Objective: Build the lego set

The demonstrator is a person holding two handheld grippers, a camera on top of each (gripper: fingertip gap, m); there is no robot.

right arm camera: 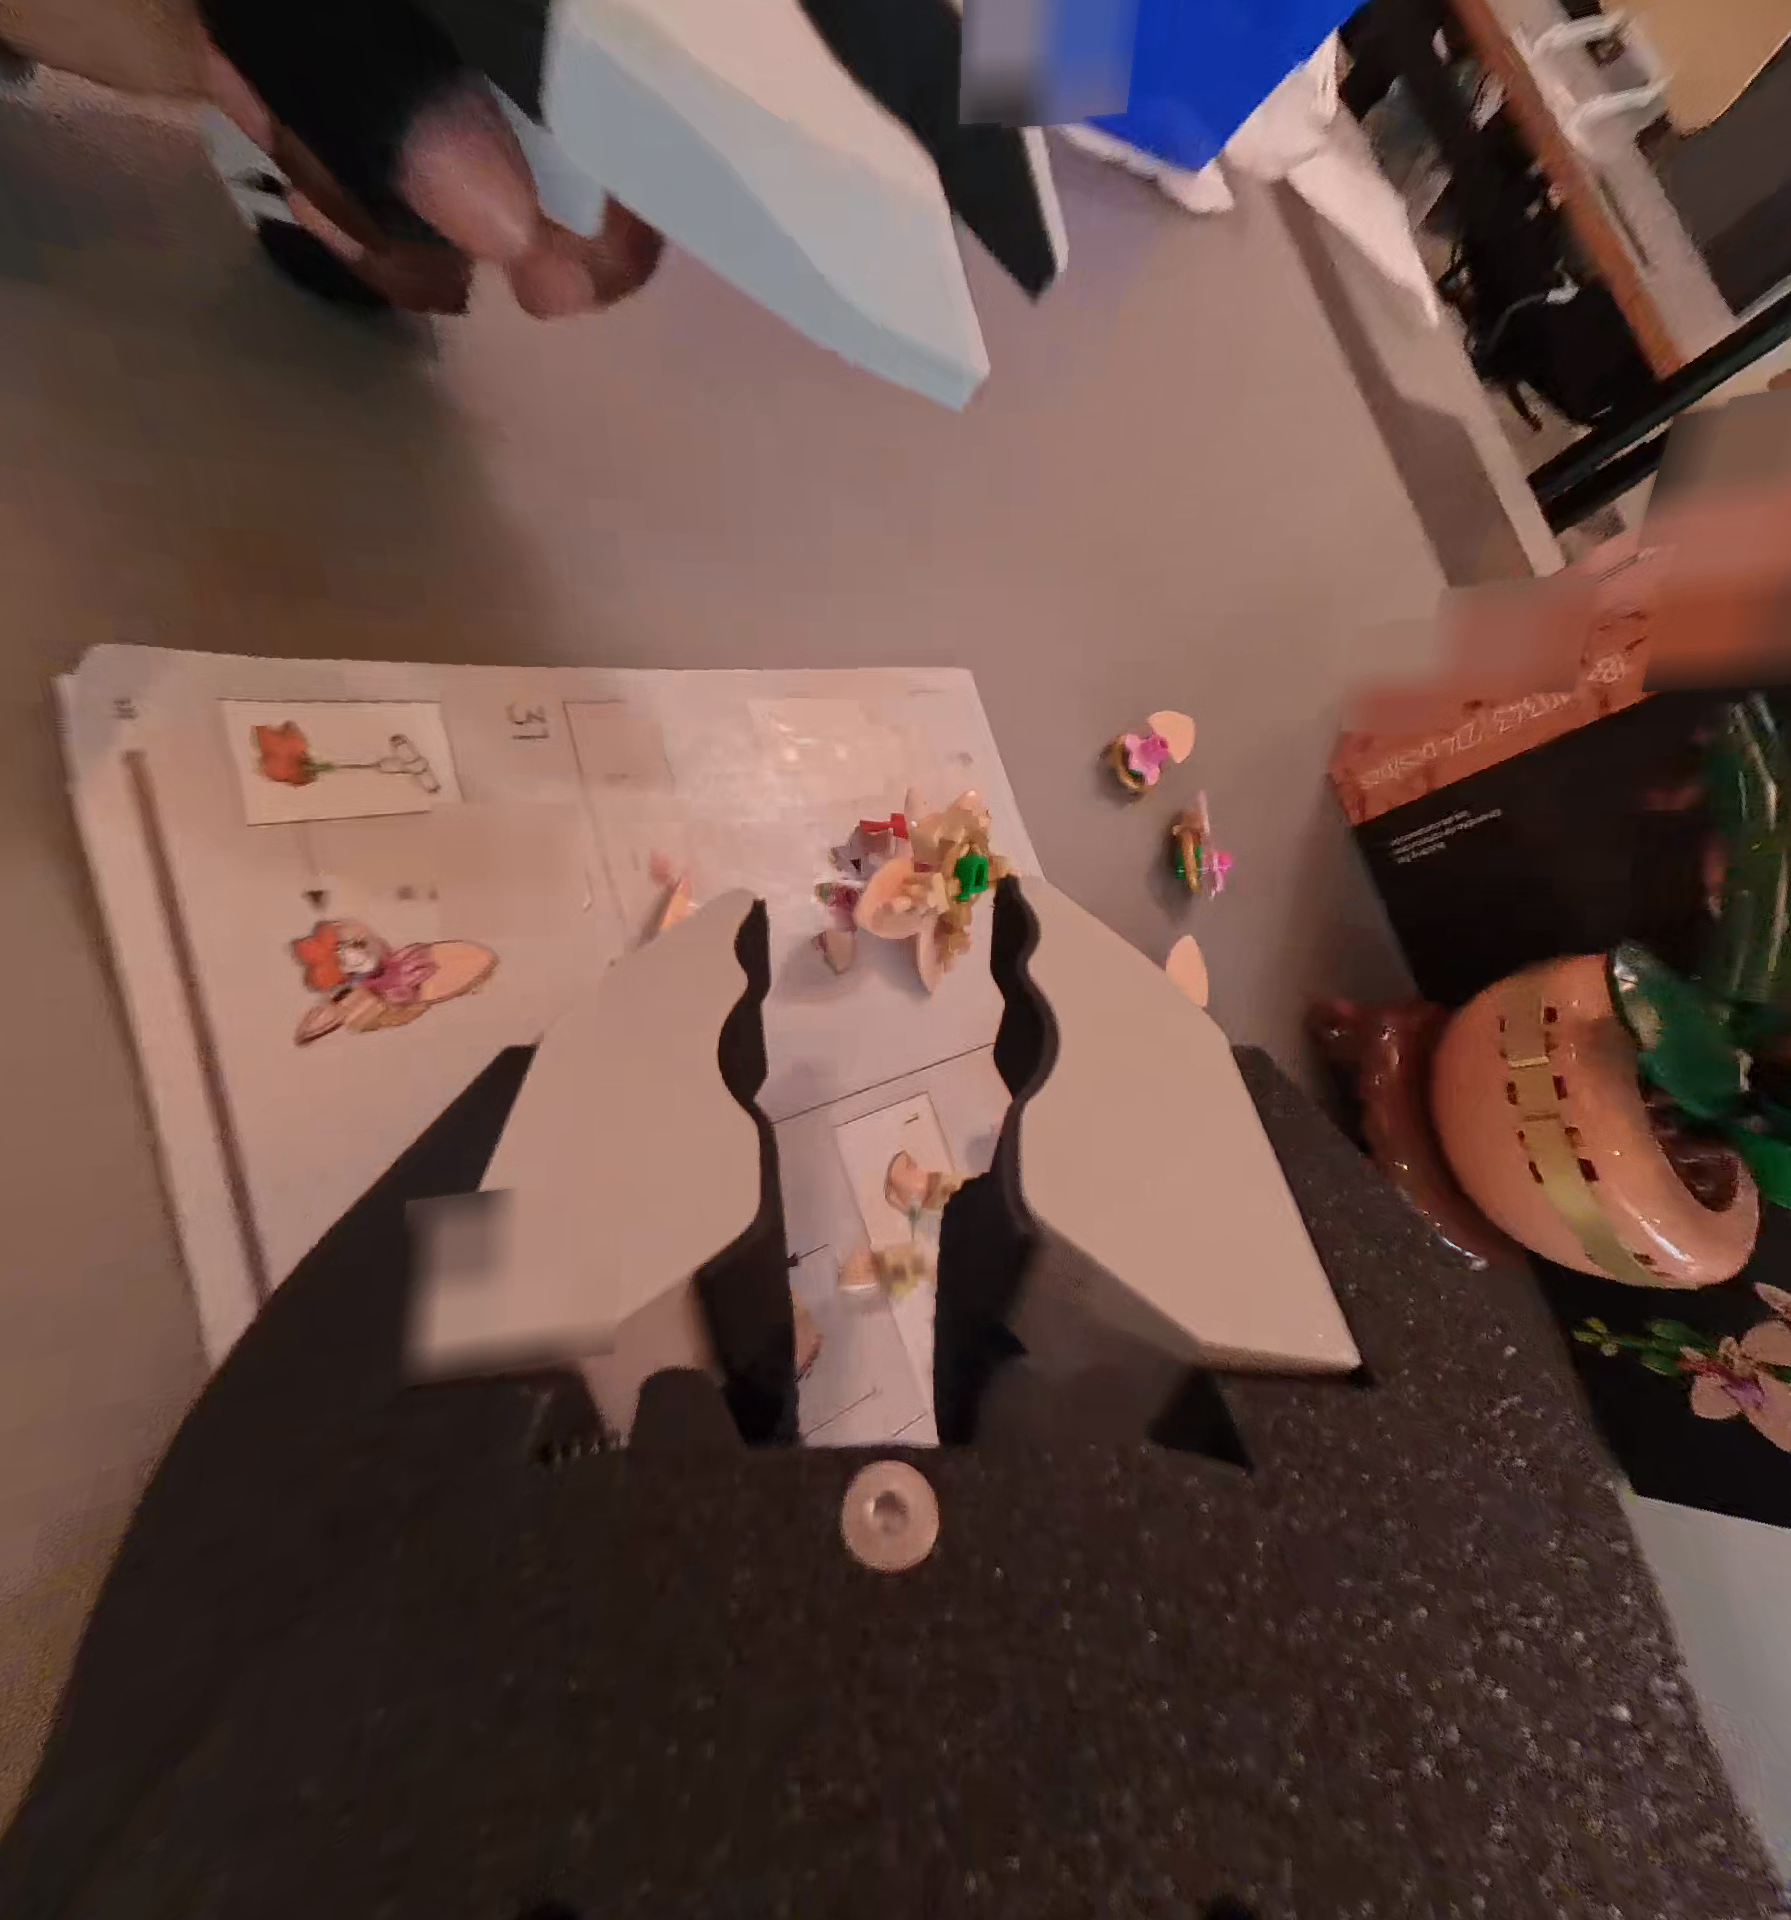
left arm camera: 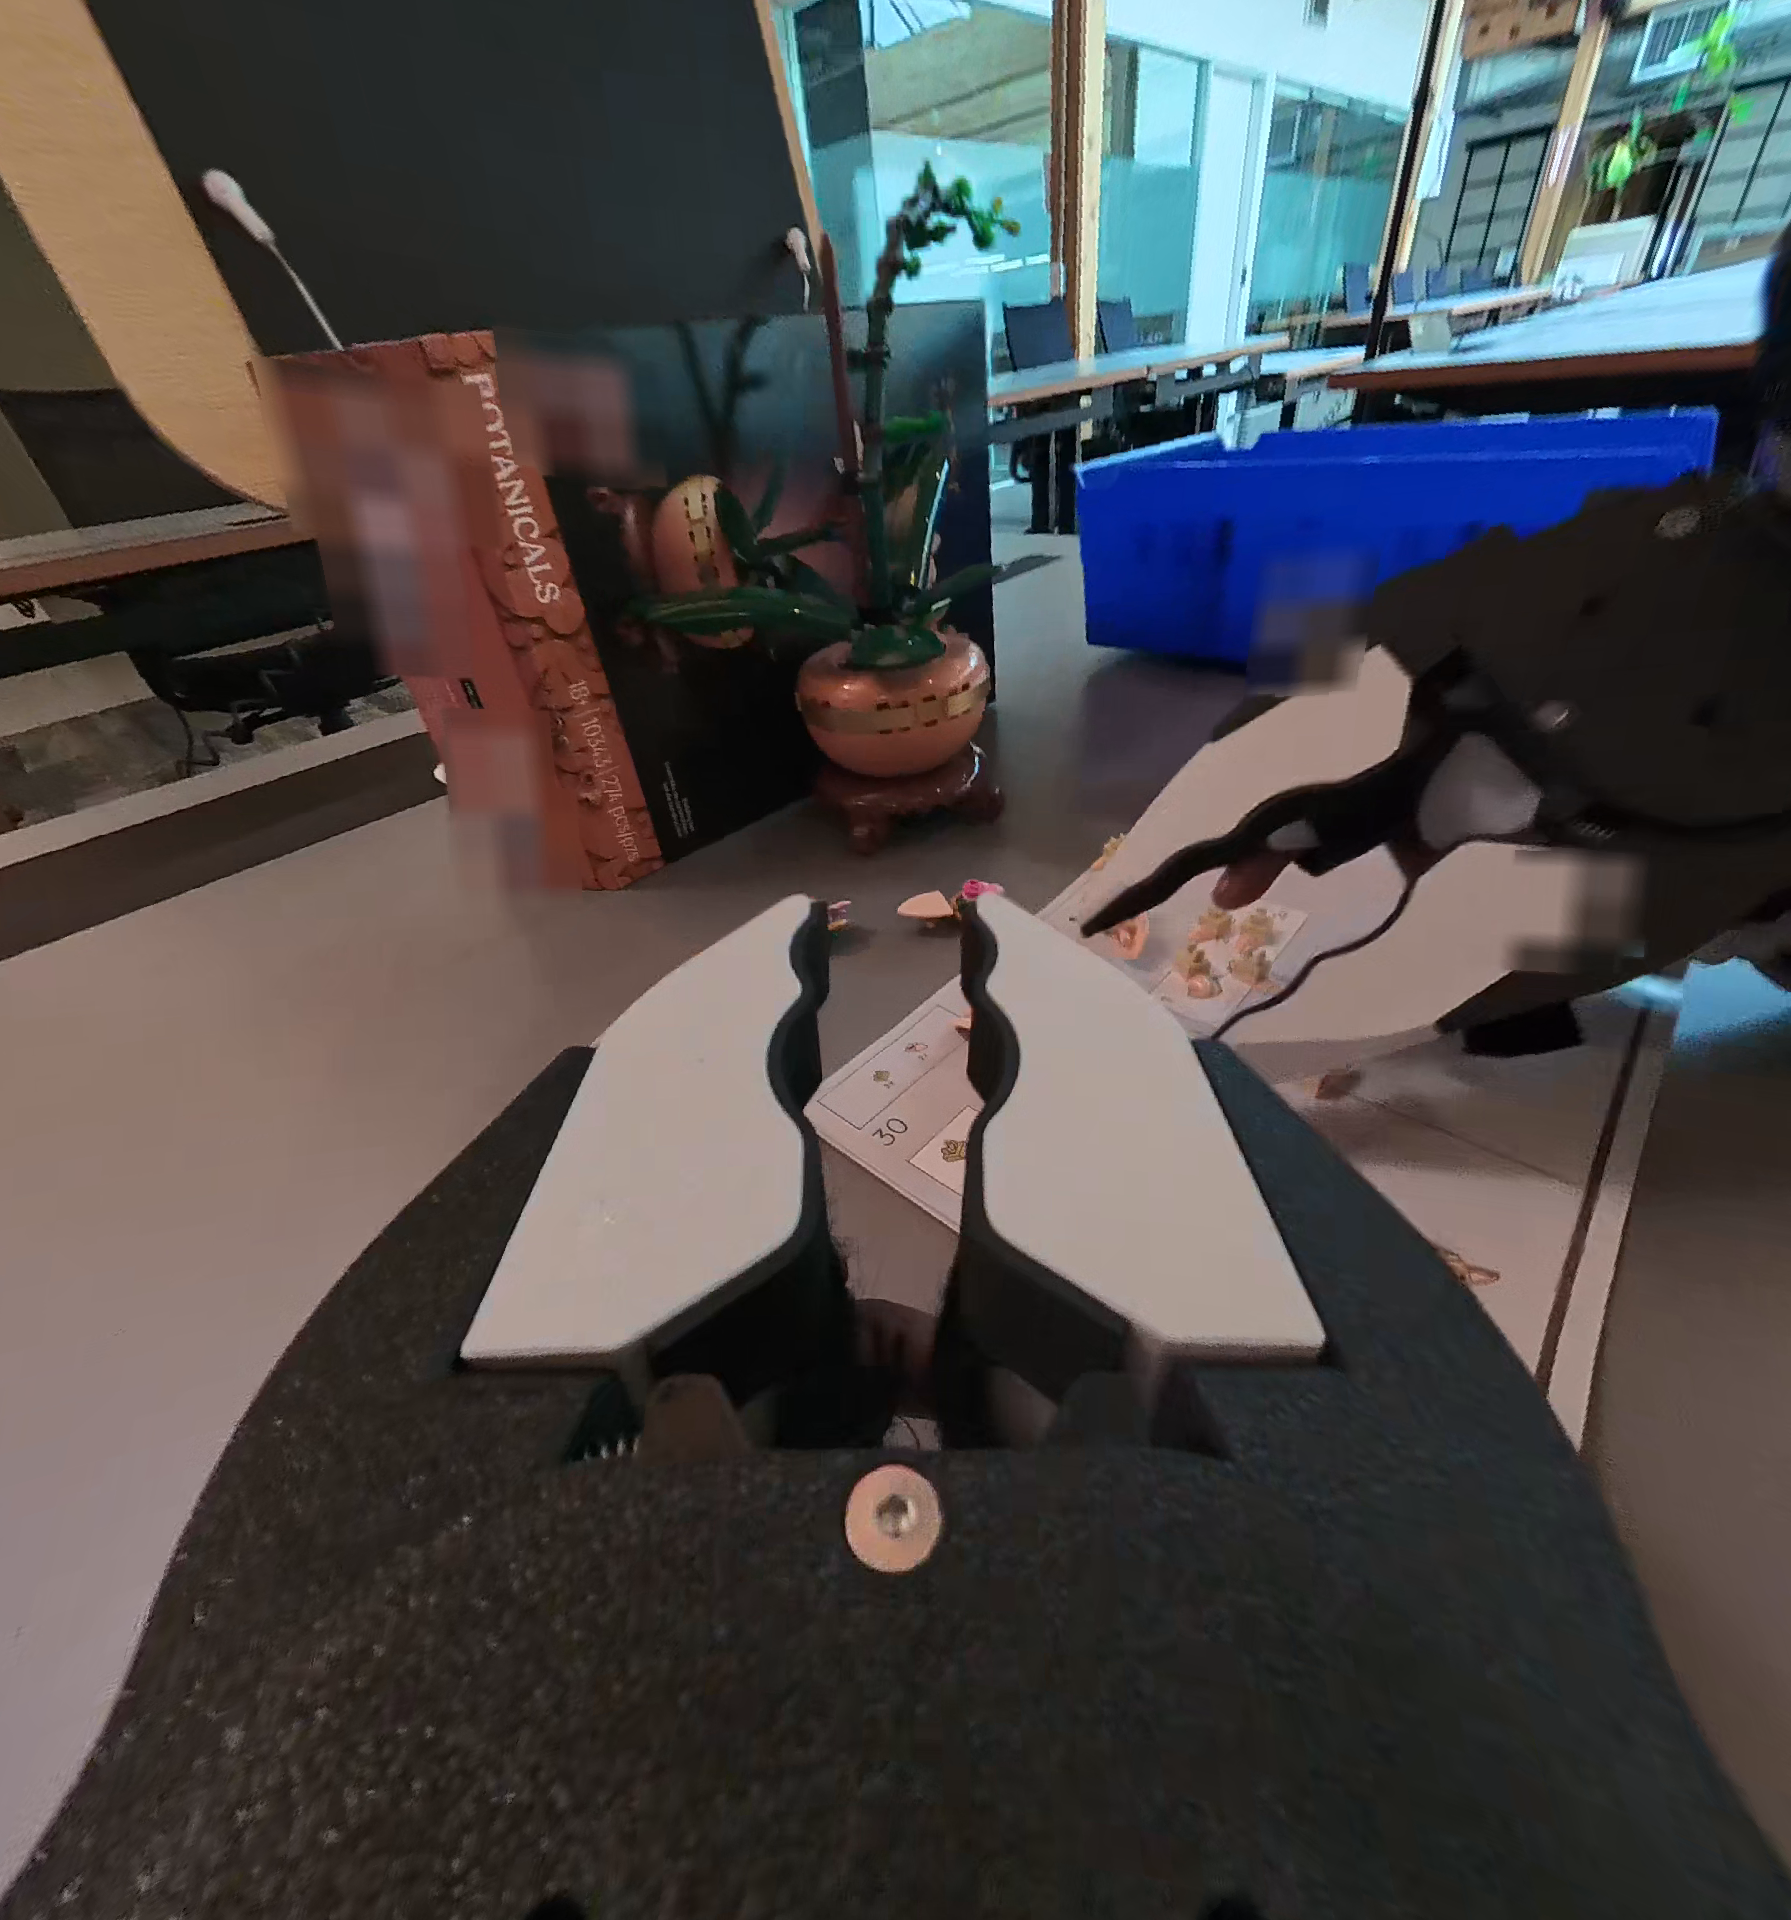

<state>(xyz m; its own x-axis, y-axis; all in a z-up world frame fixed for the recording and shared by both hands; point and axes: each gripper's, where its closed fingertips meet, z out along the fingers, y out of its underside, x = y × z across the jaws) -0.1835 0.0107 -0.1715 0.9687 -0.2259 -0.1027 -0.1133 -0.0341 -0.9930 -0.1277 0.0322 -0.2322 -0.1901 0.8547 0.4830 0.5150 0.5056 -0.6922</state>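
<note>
Right gripper: grainy black body, flat matte grey finger plates, wavy black pads; fingers spread, nothing pressed between them. Cluster of small brick pieces, glossy tan and peach petals with one green stud and a red bit, lying just beyond the tips, hard against the 3 o'clock fingertip; contact with that pad cannot be told. Cluster resting on open instruction booklet, smooth white paper, printed diagrams. Two small pink-and-gold flower pieces at 2 o'clock of the tips, on bare grey table, clear of the booklet. Rounded glossy salmon pot on dark carved stand at 3 o'clock, green leaves rising from it.

Left gripper: same build, fingers parted, gap bare over table and booklet corner. Small peach petal just past the tips. Dark printed box upright at 11 o'clock; blue plastic bin at 1 o'clock.
</note>
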